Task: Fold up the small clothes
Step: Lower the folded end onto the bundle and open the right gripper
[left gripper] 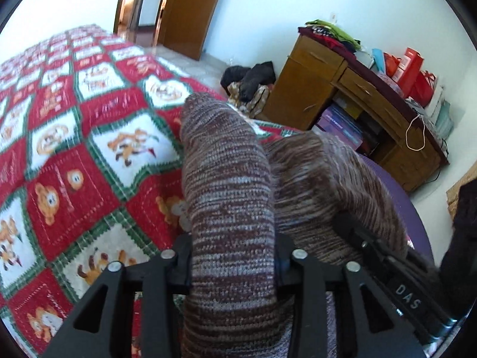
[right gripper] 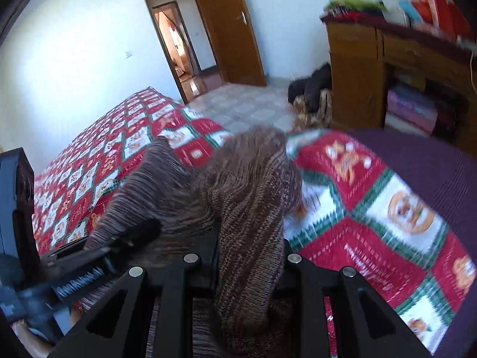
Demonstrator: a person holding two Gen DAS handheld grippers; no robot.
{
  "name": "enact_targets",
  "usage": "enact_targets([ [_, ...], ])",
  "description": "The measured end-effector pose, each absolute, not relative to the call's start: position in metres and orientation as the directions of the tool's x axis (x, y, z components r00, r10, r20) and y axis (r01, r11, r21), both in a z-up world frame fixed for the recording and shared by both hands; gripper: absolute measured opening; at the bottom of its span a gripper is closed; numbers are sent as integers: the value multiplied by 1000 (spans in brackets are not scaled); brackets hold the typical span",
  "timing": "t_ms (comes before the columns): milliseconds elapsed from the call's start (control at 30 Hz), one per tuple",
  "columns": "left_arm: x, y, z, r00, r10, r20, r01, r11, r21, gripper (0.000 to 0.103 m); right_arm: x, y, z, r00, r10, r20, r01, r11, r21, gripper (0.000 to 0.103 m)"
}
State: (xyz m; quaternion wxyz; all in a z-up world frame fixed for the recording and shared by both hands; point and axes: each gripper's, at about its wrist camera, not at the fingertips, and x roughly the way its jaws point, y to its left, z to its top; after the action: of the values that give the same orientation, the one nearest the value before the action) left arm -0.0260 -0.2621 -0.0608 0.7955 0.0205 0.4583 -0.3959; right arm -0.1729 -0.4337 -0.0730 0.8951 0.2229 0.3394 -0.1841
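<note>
A brown and grey striped knitted garment hangs between both grippers above the bed. My left gripper is shut on one edge of it, and the cloth drapes over and between its jaws. My right gripper is shut on another edge of the same garment. The right gripper also shows in the left wrist view at the lower right, close beside the left one. The left gripper shows in the right wrist view at the lower left. The fingertips are hidden by the cloth.
A red, white and green patterned quilt covers the bed below. A purple cloth lies at the bed's right. A wooden desk with bags and clothes stands against the wall. Dark clothes lie on the floor by an open door.
</note>
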Motion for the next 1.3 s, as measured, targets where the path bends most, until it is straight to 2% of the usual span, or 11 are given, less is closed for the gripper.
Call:
enact_targets([
  [133, -19, -261, -66, 219, -616, -757, 605, 694, -390, 56, -176, -439, -78, 713, -149, -686, 473, 824, 312, 27],
  [267, -17, -242, -63, 173, -633, -754, 574, 687, -445, 58, -184, -447, -84, 707, -111, -698, 483, 797, 363, 42],
  [333, -26, -233, -56, 203, -619, -759, 591, 695, -409, 64, -199, -450, -85, 709, -92, -699, 490, 776, 396, 46],
  [467, -45, -219, -40, 289, -594, -751, 630, 709, -319, 64, -232, -445, -76, 741, -117, -661, 505, 745, 435, 46],
  [533, -56, -214, -34, 329, -574, -750, 635, 722, -275, 63, -246, -432, -64, 743, -185, -644, 519, 767, 378, 40],
  [567, -61, -213, -31, 347, -567, -747, 640, 725, -253, 63, -251, -419, -57, 737, -231, -635, 524, 790, 320, 28],
  [600, -67, -212, -28, 372, -558, -742, 649, 728, -221, 63, -252, -410, -53, 732, -254, -632, 522, 806, 281, 21],
  [700, -81, -209, -23, 436, -536, -723, 669, 731, -139, 63, -254, -378, -42, 727, -302, -616, 505, 844, 182, 20],
  [833, -86, -208, -27, 437, -523, -731, 675, 728, -117, 63, -251, -365, -44, 728, -259, -635, 473, 860, 191, 20],
  [1033, -95, -212, -43, 424, -480, -768, 677, 731, -83, 63, -239, -364, -76, 652, -178, -737, 490, 841, 230, 20],
  [1300, -109, -208, -51, 406, -468, -785, 693, 718, -69, 63, -243, -351, -85, 596, -211, -775, 523, 834, 176, 20],
])
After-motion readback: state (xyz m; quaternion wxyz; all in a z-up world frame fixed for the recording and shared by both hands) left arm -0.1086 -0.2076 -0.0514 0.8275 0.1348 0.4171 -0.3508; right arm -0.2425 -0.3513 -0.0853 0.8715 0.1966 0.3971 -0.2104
